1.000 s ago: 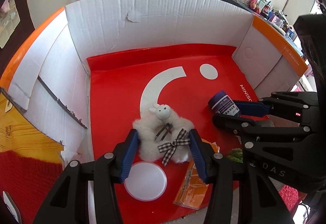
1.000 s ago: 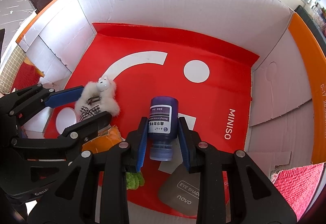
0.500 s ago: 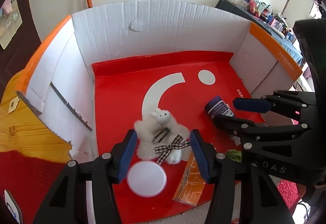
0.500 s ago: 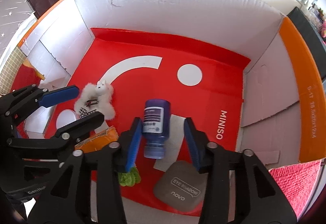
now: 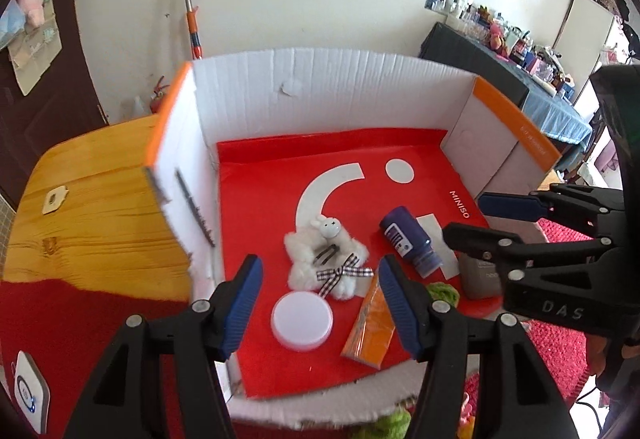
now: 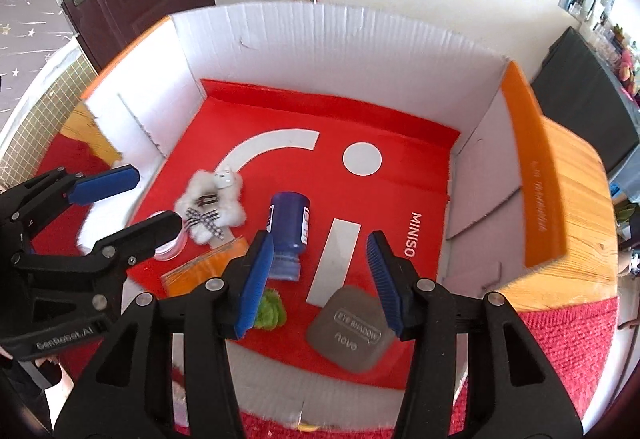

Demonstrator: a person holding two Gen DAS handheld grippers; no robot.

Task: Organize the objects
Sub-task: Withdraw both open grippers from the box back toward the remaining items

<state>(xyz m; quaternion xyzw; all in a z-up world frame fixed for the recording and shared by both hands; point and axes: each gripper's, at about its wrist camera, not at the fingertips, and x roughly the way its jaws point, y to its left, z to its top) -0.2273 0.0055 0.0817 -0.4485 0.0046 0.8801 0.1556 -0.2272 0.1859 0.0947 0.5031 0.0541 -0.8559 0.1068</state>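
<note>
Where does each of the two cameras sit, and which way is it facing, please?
Left wrist: on the left gripper, looking down into the box; opening, empty jaws frame the fluffy toy; right gripper alongside.
Right wrist: on the right gripper, looking down; opening jaws over the blue bottle, clear of it; left gripper alongside.
Shared: box, toy, bottle, both grippers.

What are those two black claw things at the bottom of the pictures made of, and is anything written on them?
Both are handheld clamps with angular black plastic frames, studded with silver rivets. Each has two fingers tipped with ribbed blue pads. The left gripper carries white lettering "GenRobot.AI" on its side; the right gripper shows the letters "DAS". No cables or sleeves are visible.
</note>
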